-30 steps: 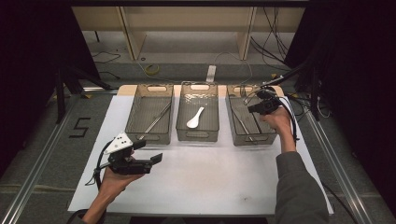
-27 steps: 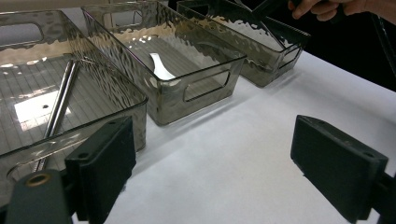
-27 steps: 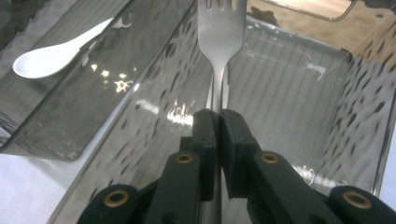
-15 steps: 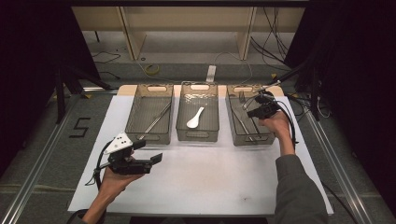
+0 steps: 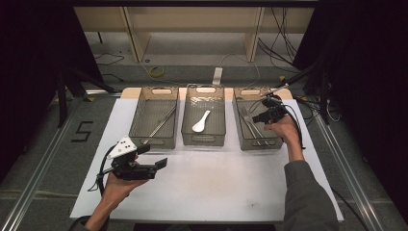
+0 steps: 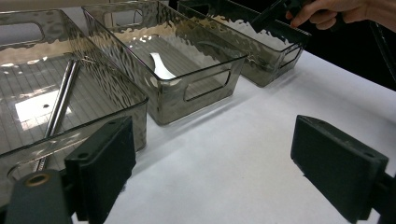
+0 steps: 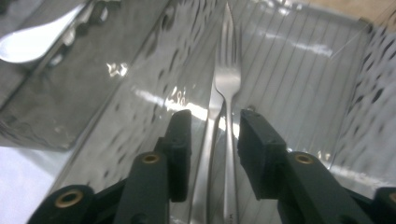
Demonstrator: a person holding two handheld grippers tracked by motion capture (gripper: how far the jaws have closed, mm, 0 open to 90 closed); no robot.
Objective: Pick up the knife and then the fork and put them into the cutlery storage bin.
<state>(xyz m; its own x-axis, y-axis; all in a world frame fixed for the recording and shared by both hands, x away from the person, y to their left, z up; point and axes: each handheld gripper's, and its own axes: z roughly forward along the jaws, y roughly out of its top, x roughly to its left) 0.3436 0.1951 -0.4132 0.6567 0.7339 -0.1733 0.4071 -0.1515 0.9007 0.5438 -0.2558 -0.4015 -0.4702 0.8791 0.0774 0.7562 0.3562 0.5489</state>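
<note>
Three smoky clear bins stand in a row on the white table. My right gripper (image 5: 259, 118) hangs over the right bin (image 5: 260, 144). Its jaws have just been opening and now stand apart (image 7: 212, 126). A steel fork (image 7: 227, 79) lies on the bin floor in line with the gap, beside a second steel handle (image 7: 204, 158), and neither pad touches them. The forks (image 5: 250, 126) rest along that bin's left side. My left gripper (image 5: 154, 156) is held open above the table's front left, with nothing between its jaws (image 6: 210, 158).
The left bin (image 5: 153, 142) holds thin metal rods (image 5: 161, 122) (image 6: 60, 100). A white spoon (image 5: 201, 121) (image 6: 159, 65) lies in the middle bin (image 5: 203, 140). Bare white tabletop (image 5: 216, 183) stretches in front of the bins. Cables and shelving stand behind the table.
The right gripper has shifted slightly over the right bin, and its jaws now stand apart. The left hand and gripper have stayed put.
</note>
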